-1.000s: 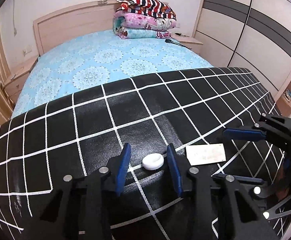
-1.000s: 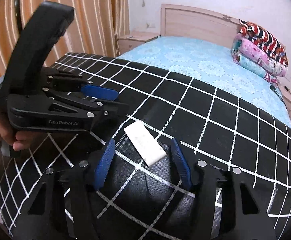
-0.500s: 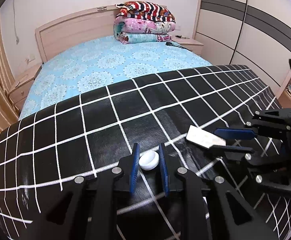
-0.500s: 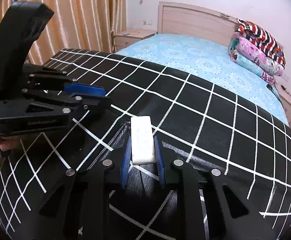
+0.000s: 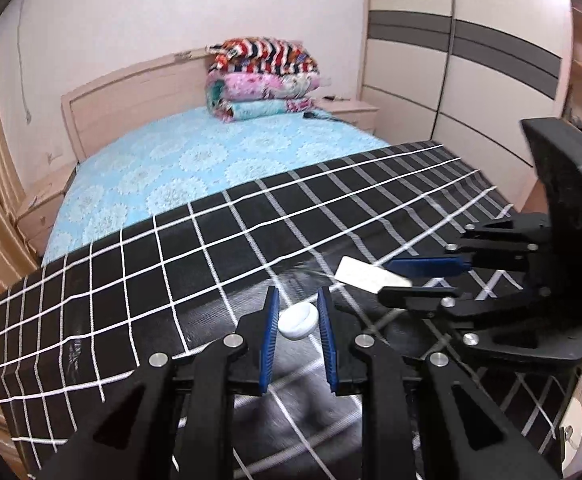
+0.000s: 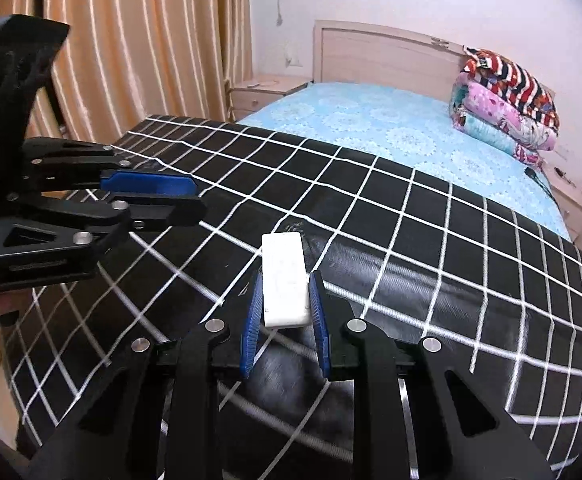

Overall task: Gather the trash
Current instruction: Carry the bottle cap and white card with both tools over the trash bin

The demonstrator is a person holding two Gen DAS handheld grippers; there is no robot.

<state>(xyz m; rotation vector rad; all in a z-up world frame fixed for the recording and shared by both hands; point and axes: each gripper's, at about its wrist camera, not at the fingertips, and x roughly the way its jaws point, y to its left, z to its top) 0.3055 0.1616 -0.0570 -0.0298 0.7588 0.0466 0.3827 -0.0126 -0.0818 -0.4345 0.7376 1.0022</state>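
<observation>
Gripping both: left gripper (image 5: 298,320) pinches cap (image 5: 298,322), right gripper (image 6: 284,300) clamps card (image 6: 284,280), long axis pointing forward.

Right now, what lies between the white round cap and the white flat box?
Only bare black grid cloth, seen in the left wrist view. The cap sits in the left gripper, the box in the right gripper.

Even, bright indoor light fills both fisheye views; dark vignettes curve the corners, straight lines bow at the edges, and the glossy black grid-patterned cover (image 5: 195,256) shows soft glare with motion blur nearest the lens.
</observation>
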